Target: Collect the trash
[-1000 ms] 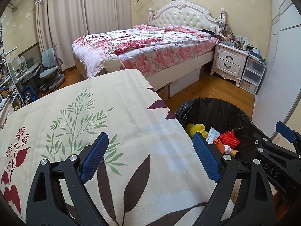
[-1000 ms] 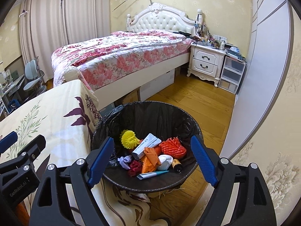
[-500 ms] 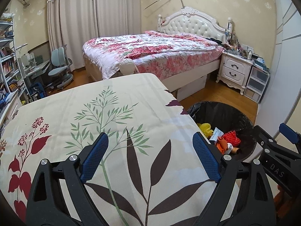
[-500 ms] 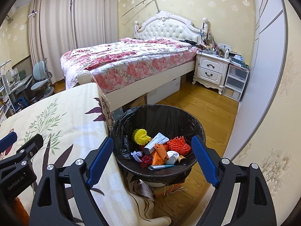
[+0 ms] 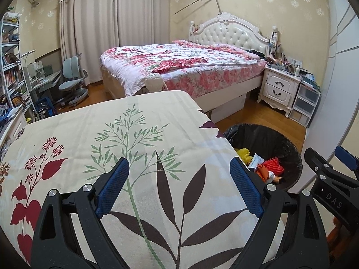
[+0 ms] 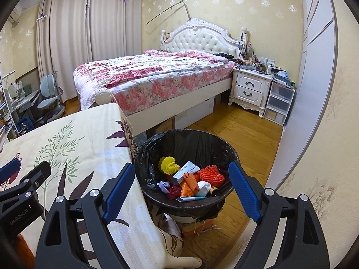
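Trash bin (image 6: 186,204), black-lined, stood on the wooden floor (image 6: 242,130) just beside the cloth-covered surface (image 5: 143,139). Contents: yellow spiky ball (image 6: 168,165), white tube (image 6: 185,172), orange ribbed piece (image 6: 212,174), orange wrapper, what looked like crumpled paper. Left gripper (image 5: 179,188): fingers spread wide over the leaf-print cloth, holding nothing. Right gripper (image 6: 182,192): fingers wide apart, empty, the bin beyond them. Floral bed (image 6: 152,76) and white nightstand (image 6: 251,89) behind.
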A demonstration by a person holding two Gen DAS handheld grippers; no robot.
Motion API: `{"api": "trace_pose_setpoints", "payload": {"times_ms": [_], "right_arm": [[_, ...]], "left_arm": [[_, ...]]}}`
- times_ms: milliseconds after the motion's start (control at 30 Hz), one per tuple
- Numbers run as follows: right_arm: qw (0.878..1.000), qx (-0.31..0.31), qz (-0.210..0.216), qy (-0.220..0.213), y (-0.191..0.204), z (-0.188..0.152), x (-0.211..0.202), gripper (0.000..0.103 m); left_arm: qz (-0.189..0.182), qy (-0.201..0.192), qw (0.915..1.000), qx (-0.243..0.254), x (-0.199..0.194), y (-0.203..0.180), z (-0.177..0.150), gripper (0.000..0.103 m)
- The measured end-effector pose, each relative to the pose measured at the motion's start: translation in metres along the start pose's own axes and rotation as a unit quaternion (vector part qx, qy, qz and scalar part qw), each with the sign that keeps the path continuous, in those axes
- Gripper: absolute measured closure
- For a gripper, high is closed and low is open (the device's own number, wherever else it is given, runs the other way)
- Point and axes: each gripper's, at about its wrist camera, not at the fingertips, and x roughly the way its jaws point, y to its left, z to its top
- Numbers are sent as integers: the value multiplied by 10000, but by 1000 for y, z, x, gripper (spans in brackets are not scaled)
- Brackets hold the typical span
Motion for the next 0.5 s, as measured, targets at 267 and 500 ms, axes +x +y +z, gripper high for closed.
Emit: {"api": "trace_pose_setpoints", "payload": {"times_ms": [267,500], "right_arm": [[10000,-8,0,1,0,0,-2,20],[10000,-3,-5,-2,0,0,-2,20]], "left_arm": [[-7,-6,10000,-6,-2,0,1,14],[-12,-6,10000,-8,-2,1,1,14]]}}
